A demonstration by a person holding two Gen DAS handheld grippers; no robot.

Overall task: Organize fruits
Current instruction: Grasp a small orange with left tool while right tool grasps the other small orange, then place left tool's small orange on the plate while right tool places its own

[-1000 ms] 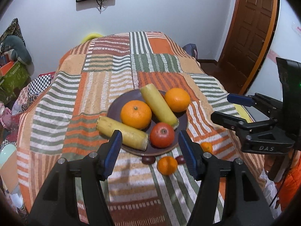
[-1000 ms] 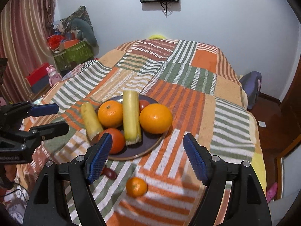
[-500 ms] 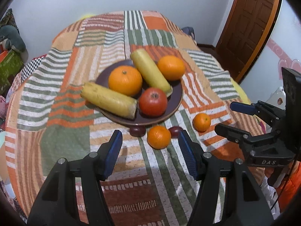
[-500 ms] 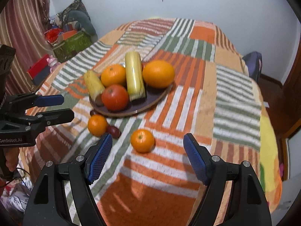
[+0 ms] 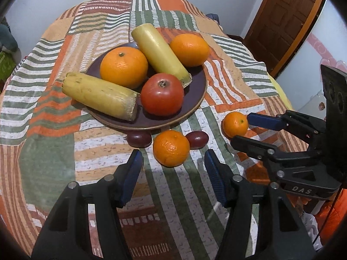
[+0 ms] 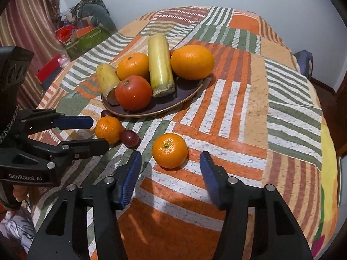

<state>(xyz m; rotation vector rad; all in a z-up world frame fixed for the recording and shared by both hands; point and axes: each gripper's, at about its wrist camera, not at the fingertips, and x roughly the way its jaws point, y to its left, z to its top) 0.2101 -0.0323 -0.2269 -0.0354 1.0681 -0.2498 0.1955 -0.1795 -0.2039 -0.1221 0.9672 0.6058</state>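
Both grippers now sit lower and closer vs. 1 s ago. Left gripper (image 5: 173, 169), jaws spread, lines up w/ near mandarin (image 5: 171, 148); right gripper (image 6: 170, 171), jaws spread, w/ far mandarin (image 6: 169, 150). Both mandarins lie on cloth beside plate (image 5: 196, 95). Grasps likely next.

Two markings are legible. In the left wrist view, the right gripper (image 5: 240, 127), at the right edge of the scene, carries "DAS" in pale capitals on its black body. In the right wrist view, the left gripper (image 6: 99, 133), at the left edge, carries "GenRobot.AI" in pale letters on its black body.
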